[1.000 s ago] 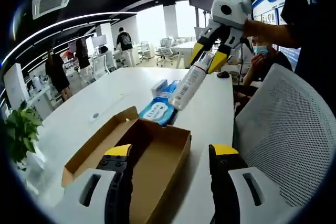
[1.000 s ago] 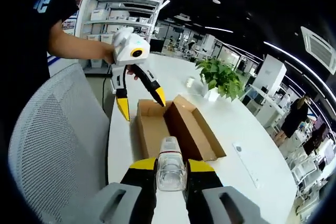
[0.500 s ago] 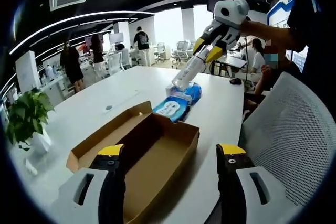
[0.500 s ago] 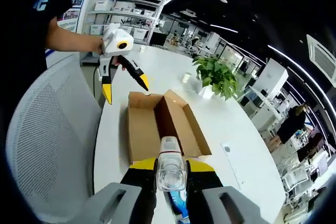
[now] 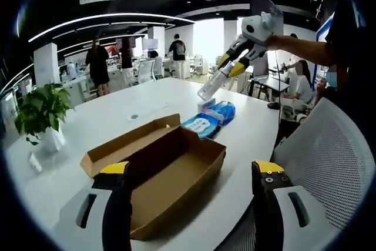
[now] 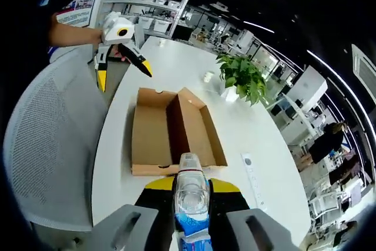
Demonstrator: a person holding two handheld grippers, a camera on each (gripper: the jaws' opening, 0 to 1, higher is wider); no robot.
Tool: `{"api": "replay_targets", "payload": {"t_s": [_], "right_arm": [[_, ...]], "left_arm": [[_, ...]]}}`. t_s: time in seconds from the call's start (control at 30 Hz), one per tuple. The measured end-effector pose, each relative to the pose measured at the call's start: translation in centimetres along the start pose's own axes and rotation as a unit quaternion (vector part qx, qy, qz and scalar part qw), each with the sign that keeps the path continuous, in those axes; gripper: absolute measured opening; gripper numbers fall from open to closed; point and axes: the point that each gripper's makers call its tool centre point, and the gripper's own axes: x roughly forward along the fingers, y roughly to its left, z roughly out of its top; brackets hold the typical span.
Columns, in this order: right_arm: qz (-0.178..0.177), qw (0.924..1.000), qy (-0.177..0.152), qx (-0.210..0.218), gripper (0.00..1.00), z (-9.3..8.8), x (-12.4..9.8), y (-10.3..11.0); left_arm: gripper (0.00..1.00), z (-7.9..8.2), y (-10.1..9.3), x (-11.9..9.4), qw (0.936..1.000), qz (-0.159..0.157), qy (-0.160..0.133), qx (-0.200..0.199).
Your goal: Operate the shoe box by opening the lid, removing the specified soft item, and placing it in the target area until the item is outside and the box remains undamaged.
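One clear plastic bottle (image 5: 212, 84) clamped in right gripper (image 6: 190, 187), high above blue wipe packs (image 5: 210, 120) beyond open brown cardboard shoe box (image 5: 158, 166). Left gripper (image 5: 191, 189) spread wide, empty. Lower slowly onto white tabletop (image 5: 111, 124) beside packs, then release.
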Motion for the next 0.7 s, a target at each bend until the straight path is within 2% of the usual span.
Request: {"api": "replay_targets", "payload": {"t_s": [0.23,0.53,0.7], "right_arm": [[0.009,0.9997,0.023,-0.007,0.16,-1.5,0.9,-1.4],[0.019,0.9985,0.051,-0.011,0.16,-3.5,2.1,-3.1],[0.025,0.9972,0.068,-0.017,0.16,-4.6,2.9,-3.9]], "left_arm": [[0.97,0.1,-0.2,-0.8,0.9997,0.019,-0.011,-0.008],[1.0,-0.3,-1.7,-1.3,0.9994,0.02,-0.005,-0.03],[1.0,-0.6,-2.2,-1.6,0.9994,0.023,-0.002,-0.026]]}}
